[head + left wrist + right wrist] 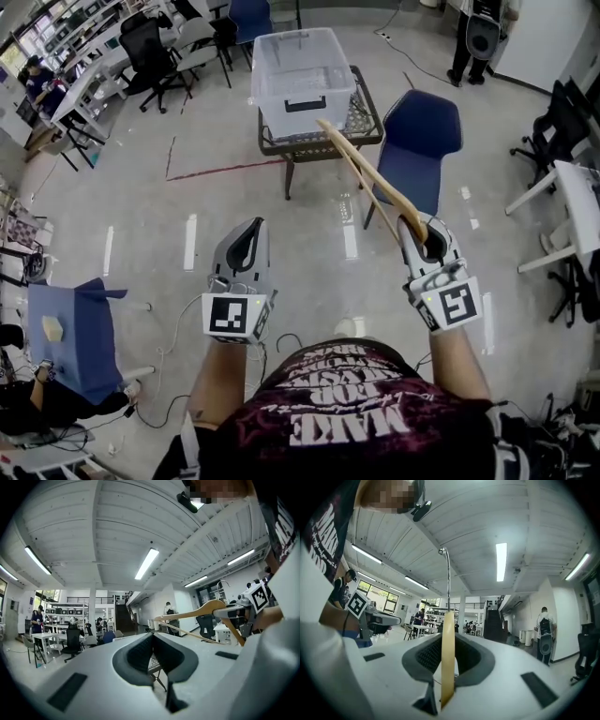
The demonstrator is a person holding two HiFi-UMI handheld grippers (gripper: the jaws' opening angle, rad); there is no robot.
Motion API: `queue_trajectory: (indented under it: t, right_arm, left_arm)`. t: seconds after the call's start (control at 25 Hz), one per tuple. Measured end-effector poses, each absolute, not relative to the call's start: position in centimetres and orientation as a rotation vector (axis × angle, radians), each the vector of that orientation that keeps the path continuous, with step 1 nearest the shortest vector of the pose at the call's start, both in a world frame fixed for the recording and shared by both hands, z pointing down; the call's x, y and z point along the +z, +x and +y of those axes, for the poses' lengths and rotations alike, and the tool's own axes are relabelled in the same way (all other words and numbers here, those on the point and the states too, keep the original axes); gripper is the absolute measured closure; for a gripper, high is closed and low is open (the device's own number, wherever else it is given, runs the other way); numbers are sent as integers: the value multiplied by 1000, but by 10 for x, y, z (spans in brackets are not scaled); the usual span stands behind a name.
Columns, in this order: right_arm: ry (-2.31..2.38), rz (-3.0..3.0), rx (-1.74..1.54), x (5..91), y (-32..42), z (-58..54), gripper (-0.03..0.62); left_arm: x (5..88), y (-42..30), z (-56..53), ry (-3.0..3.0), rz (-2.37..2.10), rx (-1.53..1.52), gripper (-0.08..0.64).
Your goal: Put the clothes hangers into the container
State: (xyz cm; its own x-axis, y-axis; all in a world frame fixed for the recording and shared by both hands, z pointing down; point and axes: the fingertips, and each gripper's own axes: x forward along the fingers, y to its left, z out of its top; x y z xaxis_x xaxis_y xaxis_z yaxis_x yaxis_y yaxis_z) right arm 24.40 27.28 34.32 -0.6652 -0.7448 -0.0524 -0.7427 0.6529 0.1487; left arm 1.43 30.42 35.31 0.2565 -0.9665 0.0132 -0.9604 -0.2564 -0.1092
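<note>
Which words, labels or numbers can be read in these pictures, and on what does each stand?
"MAKE": seen upside down on the person's dark shirt.
Other lines on the shirt: too warped to read.
Marker cubes: square patterns only, no words.

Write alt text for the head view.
The right gripper is shut on a light wooden clothes hanger, which juts forward toward a clear plastic container on a small dark table. The left gripper is beside it, shut and empty. A blue chair stands just right of the table.
</note>
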Motion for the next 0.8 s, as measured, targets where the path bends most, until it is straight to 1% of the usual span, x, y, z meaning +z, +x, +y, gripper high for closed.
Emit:
queue_trajectory:
  t: [0.28,0.56,0.8]
  right_arm:
    - [1233,-2856,-266,342,258,233,533]
    - [1203,-2866,-226,349,268,208,532]
    - [1214,-2874,-207,352,264,203,532]
  left_arm:
    - [351,26,267,-2383,1913,-111,554]
    - [370,26,261,-2362,1999,-160,554]
    - [369,19,256,-2363,1996,-171,554]
